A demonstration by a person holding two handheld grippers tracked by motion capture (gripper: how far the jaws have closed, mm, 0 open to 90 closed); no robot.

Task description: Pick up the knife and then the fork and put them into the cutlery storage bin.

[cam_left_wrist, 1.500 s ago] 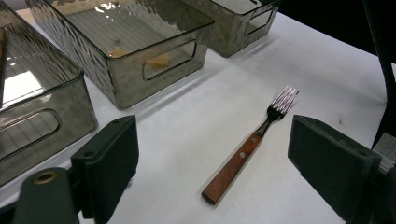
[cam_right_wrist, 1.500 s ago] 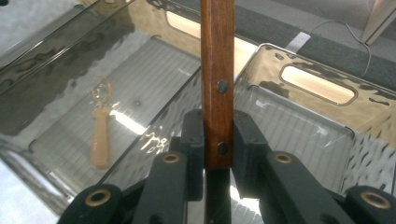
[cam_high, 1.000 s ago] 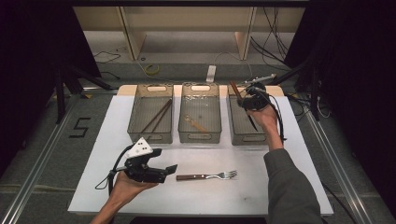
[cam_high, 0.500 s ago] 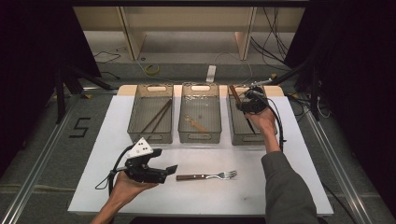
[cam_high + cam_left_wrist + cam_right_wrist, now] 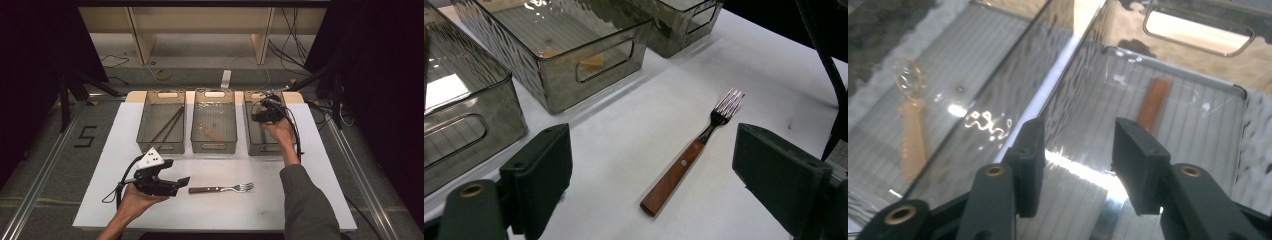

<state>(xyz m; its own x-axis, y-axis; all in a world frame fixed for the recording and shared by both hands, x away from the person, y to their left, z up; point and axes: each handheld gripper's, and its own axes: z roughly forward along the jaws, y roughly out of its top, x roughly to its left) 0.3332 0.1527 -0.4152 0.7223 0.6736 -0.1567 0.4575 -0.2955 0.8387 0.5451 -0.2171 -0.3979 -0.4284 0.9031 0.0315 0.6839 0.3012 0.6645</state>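
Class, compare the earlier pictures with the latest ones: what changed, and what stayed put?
The right gripper, over the right bin, has just opened its jaws; a brown-handled utensil that it held above the bin a second ago now lies inside. The left gripper, the fork and the other bins stayed as they were.

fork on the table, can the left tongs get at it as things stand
Probably yes: the fork lies flat on bare table, handle end toward the left tongs, whose jaws stand open with nothing between them and it.

White table (image 5: 320,165), 3 clear bins (image 5: 214,146) at back, fork (image 5: 221,189) near front
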